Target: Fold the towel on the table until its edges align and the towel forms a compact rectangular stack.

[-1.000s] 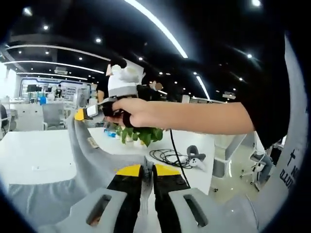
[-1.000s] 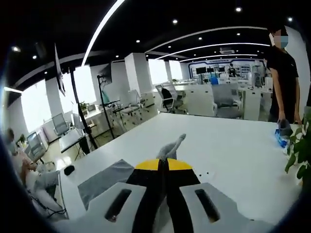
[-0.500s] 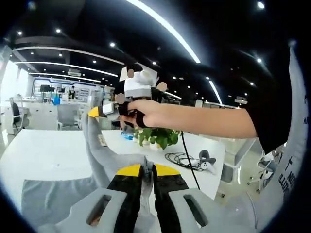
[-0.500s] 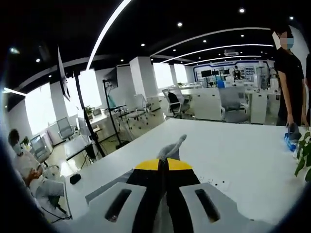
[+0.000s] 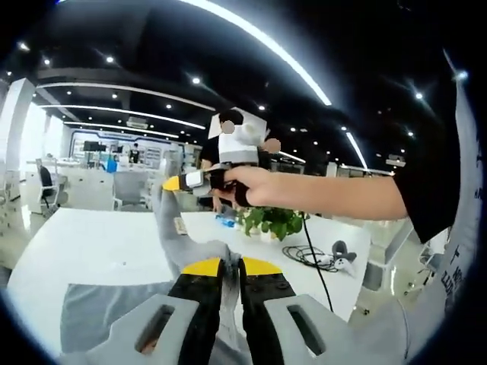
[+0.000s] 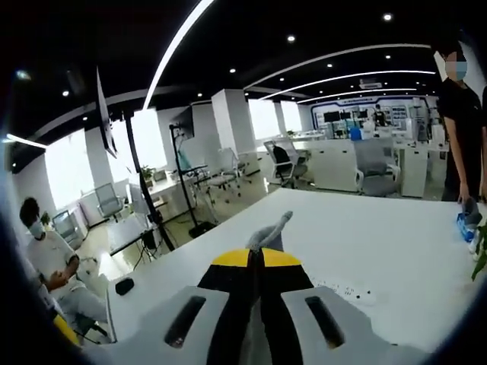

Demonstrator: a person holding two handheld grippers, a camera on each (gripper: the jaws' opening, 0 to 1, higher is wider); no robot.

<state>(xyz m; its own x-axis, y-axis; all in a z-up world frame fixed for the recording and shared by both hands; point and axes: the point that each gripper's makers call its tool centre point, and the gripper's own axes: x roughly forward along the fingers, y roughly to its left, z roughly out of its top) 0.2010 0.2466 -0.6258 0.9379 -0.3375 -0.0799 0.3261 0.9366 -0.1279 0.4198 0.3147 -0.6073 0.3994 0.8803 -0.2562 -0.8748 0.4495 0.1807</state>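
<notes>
Clearly lifted off the white table [image 5: 84, 243], the grey towel [image 5: 171, 236] hangs in the air between the two grippers. In the left gripper view, the left gripper [image 5: 222, 268] has its yellow-tipped black jaws pressed together on a bunched fold of the cloth, which puckers up just past the tips. From there the fabric rises as a taut, narrow band to the right gripper [image 5: 173, 182], held up by the person's hand [image 5: 247, 185] with a bare forearm stretching away to the right; its yellow tip pinches the upper corner. A small white label shows on the band just below that corner. The lower part of the towel spreads out flat and darker grey across the near tabletop at the lower left, with a straight hem along its top.

In the right gripper view, the right gripper [image 6: 256, 257] has its jaws shut tight on a corner of the towel [image 6: 268, 233], and a small twisted peak of pale grey cloth pokes up past the tips.

Behind, on the table, stand a green potted plant [image 5: 275, 221], a coiled black cable [image 5: 318, 257] and a grey controller [image 5: 340, 251]. A person in black [image 6: 463, 129] stands at the far table edge.
</notes>
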